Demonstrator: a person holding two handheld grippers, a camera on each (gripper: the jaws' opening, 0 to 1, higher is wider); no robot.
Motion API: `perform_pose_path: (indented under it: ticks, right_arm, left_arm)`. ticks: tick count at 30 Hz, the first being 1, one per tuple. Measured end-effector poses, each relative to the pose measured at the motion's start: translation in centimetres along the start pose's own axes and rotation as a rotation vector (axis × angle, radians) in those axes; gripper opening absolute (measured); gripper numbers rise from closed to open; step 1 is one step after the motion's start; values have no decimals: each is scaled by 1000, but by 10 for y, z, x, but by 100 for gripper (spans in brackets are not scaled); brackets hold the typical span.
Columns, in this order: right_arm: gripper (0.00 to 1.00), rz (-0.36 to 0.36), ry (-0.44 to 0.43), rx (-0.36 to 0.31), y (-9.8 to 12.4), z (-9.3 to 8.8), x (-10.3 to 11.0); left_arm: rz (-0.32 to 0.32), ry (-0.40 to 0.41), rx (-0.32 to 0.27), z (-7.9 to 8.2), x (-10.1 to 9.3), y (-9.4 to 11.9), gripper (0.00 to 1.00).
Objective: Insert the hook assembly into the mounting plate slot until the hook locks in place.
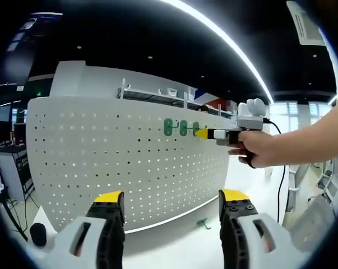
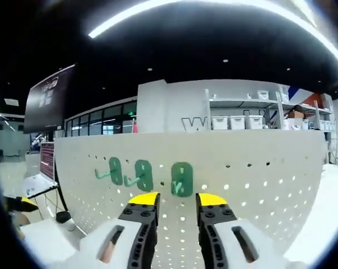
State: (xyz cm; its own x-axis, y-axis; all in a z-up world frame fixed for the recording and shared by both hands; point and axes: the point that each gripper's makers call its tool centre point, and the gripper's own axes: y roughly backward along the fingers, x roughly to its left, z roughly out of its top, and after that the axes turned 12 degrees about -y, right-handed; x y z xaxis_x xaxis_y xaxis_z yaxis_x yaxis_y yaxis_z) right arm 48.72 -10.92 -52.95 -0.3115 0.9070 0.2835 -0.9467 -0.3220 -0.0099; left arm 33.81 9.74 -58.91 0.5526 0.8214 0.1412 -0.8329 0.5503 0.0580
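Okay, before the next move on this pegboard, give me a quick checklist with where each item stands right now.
1. Green hooks on the pegboard: three are mounted in a row. Ok.
2. Locking of the hook nearest the right hand-held gripper: cannot tell.
3. Right hand-held gripper released: its jaws stand slightly apart just in front of the hook, nothing seen between them. Ok.
4. Left hand-held gripper free: jaws wide apart, empty. Ok.
5. Spare green hook on the white table: lying loose below the board, not yet picked up. Not ok.
6. Targets visible: board and hooks in the left gripper view as well. Ok.
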Motion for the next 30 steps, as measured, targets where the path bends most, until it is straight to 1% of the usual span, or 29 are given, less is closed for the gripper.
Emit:
perform_pose_path:
  ticks: [1, 2, 3, 4, 5, 7, 9, 13, 15, 16, 18, 21, 26, 28, 30]
  right_arm:
    - [37, -11, -19, 12, 2, -3, -4]
    - [37, -10, 16, -2, 5, 0, -5]
    - [38, 19, 59, 1, 6, 0, -1]
    - [38, 16, 48, 9, 7, -2, 0]
    - [38, 24, 54, 7, 7, -1, 1]
    - [37, 33, 36, -5, 8, 1, 2]
    - [35, 34, 47, 3, 8, 0, 3]
    - [35, 37, 58, 12, 9, -1, 3]
    - [36, 54, 62, 16, 12, -4, 4]
    - [36, 76, 64, 20, 13, -5, 7]
    - [36, 88, 95, 19, 18, -7, 7]
    - [37, 121, 99, 28, 26, -12, 11]
    - [38, 144, 116, 38, 39, -21, 16]
    - [38, 158, 106, 40, 44, -24, 18]
    - [38, 161, 114, 43, 49, -28, 19]
  left_arm:
    - [1, 2, 0, 0, 0, 0, 70]
    - [1, 2, 1, -1, -1, 0, 70]
    - [0, 2, 1, -2, -1, 0, 70]
    - [-1, 4, 2, -2, -2, 0, 70]
    - [-5, 7, 0, -2, -3, 0, 70]
    - [-9, 1, 4, -2, -5, 0, 70]
    - [-13, 1, -2, 0, -6, -1, 70]
    - [-12, -3, -7, 2, -5, -2, 70]
    - [-11, -6, -8, 3, -5, -2, 70]
    - [-12, -8, -9, 3, -5, -2, 70]
    - [-12, -8, -10, 3, -5, -1, 70]
    - [-13, -3, -4, 0, -5, -2, 70]
    - [-23, -7, -6, 1, -8, -2, 70]
    - [-25, -12, -4, 1, -8, -2, 70]
    - [-26, -12, -7, 2, -9, -2, 70]
